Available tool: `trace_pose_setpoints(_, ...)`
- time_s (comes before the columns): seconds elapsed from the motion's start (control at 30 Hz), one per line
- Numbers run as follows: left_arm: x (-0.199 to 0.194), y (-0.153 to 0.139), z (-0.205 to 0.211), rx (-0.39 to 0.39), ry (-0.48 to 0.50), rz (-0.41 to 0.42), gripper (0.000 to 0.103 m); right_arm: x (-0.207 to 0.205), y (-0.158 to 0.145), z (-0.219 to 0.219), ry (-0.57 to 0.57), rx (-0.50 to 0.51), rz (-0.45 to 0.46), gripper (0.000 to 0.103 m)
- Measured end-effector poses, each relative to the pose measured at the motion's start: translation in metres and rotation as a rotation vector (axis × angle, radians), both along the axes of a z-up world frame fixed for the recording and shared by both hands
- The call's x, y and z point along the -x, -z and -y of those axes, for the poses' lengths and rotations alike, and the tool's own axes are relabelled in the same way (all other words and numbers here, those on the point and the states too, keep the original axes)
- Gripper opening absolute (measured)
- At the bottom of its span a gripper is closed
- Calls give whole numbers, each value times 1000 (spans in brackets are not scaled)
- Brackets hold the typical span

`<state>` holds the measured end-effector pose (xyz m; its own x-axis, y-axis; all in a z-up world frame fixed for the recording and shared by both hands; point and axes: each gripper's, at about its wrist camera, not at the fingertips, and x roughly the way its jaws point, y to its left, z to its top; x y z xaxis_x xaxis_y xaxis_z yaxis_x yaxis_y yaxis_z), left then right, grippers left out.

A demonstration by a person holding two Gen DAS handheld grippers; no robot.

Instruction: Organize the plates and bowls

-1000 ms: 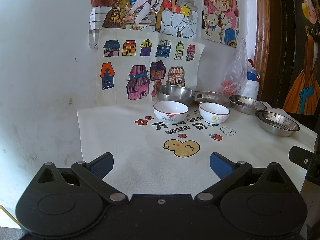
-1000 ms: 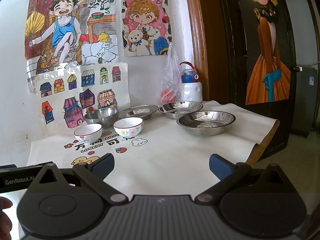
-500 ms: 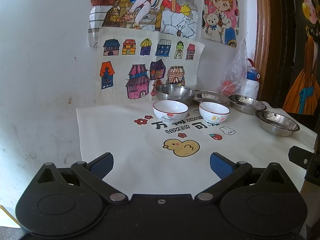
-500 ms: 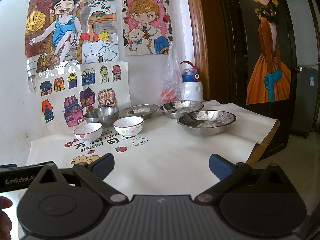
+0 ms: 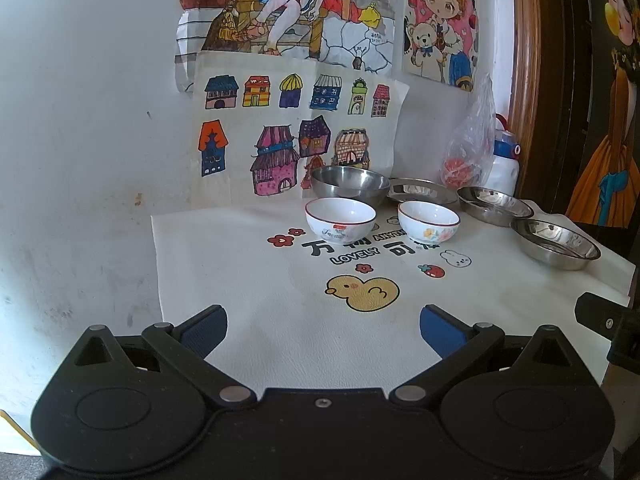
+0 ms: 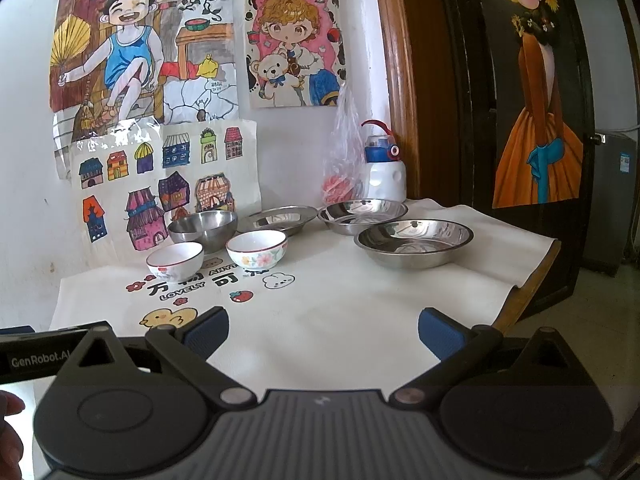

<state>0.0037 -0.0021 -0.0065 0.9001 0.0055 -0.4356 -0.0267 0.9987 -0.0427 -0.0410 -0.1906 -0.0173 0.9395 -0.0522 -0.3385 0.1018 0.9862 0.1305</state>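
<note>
Two white ceramic bowls stand side by side mid-table: a red-rimmed bowl (image 5: 341,220) (image 6: 175,261) and a flowered bowl (image 5: 429,221) (image 6: 257,249). Behind them sits a deep steel bowl (image 5: 350,185) (image 6: 203,229). Three shallow steel plates curve off to the right: a far plate (image 5: 422,191) (image 6: 277,219), a middle plate (image 5: 494,205) (image 6: 362,216) and a near plate (image 5: 556,242) (image 6: 414,241). My left gripper (image 5: 323,330) hangs open over the cloth's near edge, holding nothing. My right gripper (image 6: 323,330) is also open and empty, well short of the dishes.
A white printed tablecloth (image 5: 248,280) (image 6: 360,304) covers the table, whose right edge (image 6: 528,280) drops off near a dark door. A plastic bag (image 6: 344,168) and a white bottle (image 6: 385,176) stand against the back wall. A hand (image 6: 10,420) shows at lower left.
</note>
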Motion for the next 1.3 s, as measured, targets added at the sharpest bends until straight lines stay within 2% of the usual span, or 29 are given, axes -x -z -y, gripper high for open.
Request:
trace_pose_setpoints(0.47, -9, 11, 4, 7, 4, -35, 102, -16, 4, 7, 11, 21, -14, 103)
trace_pose_setpoints(0.6, -20, 5, 3, 8, 3, -47, 102, -31, 3, 23, 20, 56, -8, 103)
trace_pose_setpoints(0.73, -35, -7, 10, 11, 58, -32, 102, -52, -1, 54, 44, 82, -4, 103)
trace_pose_setpoints(0.87, -57, -23, 33, 3, 164, -8, 102, -75, -5, 87, 75, 111, -10, 103)
trace_pose_setpoints(1.07, -97, -29, 86, 5, 307, -35, 102, -114, -3, 136, 113, 127, -49, 103)
trace_pose_setpoints(1.3, -146, -26, 152, 11, 381, -62, 102, -157, 7, 181, 113, 115, -83, 103)
